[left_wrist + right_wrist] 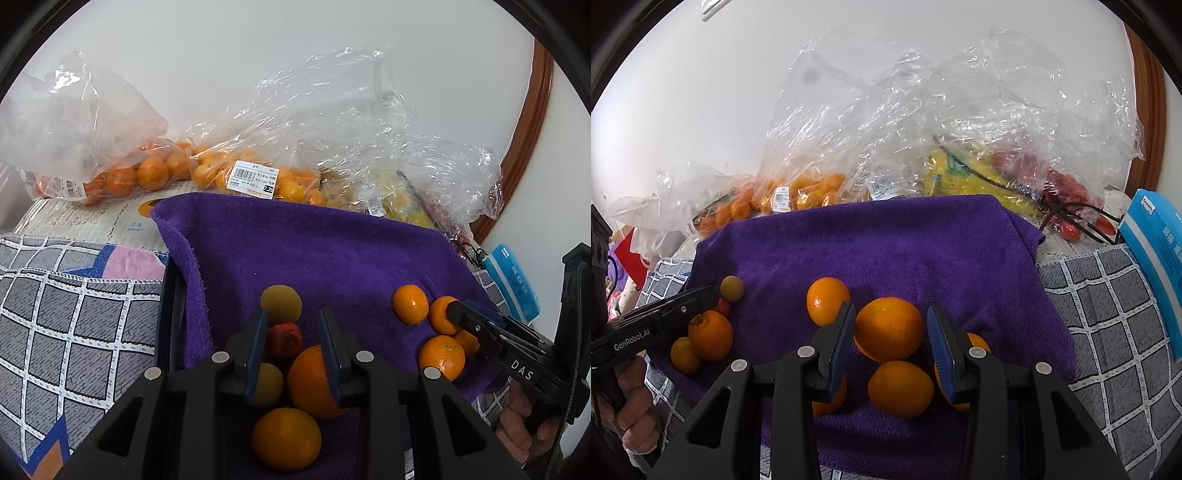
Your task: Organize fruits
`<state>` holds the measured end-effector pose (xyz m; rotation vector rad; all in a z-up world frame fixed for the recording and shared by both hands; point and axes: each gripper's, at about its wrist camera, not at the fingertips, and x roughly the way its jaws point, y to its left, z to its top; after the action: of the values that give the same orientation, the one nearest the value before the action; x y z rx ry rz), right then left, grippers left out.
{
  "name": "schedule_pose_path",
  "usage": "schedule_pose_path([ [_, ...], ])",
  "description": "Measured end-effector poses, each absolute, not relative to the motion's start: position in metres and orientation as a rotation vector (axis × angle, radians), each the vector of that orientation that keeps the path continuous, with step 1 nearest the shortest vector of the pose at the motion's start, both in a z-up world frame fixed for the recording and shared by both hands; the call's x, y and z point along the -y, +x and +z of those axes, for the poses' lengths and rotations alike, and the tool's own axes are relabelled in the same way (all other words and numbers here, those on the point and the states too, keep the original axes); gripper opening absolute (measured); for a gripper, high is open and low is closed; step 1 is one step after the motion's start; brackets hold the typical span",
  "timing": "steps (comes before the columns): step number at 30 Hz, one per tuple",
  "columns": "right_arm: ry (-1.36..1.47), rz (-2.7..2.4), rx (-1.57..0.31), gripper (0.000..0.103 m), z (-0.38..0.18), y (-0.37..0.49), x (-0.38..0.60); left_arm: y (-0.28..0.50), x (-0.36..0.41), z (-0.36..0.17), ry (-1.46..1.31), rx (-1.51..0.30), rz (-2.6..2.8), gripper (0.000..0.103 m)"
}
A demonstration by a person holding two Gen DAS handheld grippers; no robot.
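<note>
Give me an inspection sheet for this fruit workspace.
Surface: purple towel laid over a checked cloth.
Job's things: two loose groups on the towel; oranges and a red fruit by the left gripper, more oranges by the right.
Clutter: clear bags of fruit behind the towel; blue packet at the right.
Grippers: left gripper open, jaws either side of the red fruit; right gripper flanks a large orange, grip unclear.
Cables: black cord across the bagged red fruit.
Surroundings: white wall, wooden frame.
</note>
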<state>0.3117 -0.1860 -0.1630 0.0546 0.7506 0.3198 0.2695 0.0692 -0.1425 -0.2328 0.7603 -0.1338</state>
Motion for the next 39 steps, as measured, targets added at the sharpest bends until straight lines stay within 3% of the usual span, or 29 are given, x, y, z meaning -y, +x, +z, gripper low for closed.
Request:
schedule_pose_path([
  [18, 0.013, 0.285, -0.719, 0.041, -0.156, 0.3, 0.184, 0.265, -0.075, -0.134, -0.235, -0.725, -0.108, 0.044],
  [39, -0.002, 0.261, -0.695, 0.042, -0.143, 0.286, 0.18, 0.256, -0.073, -0.124, -0.193, -0.708, -0.037, 0.052],
])
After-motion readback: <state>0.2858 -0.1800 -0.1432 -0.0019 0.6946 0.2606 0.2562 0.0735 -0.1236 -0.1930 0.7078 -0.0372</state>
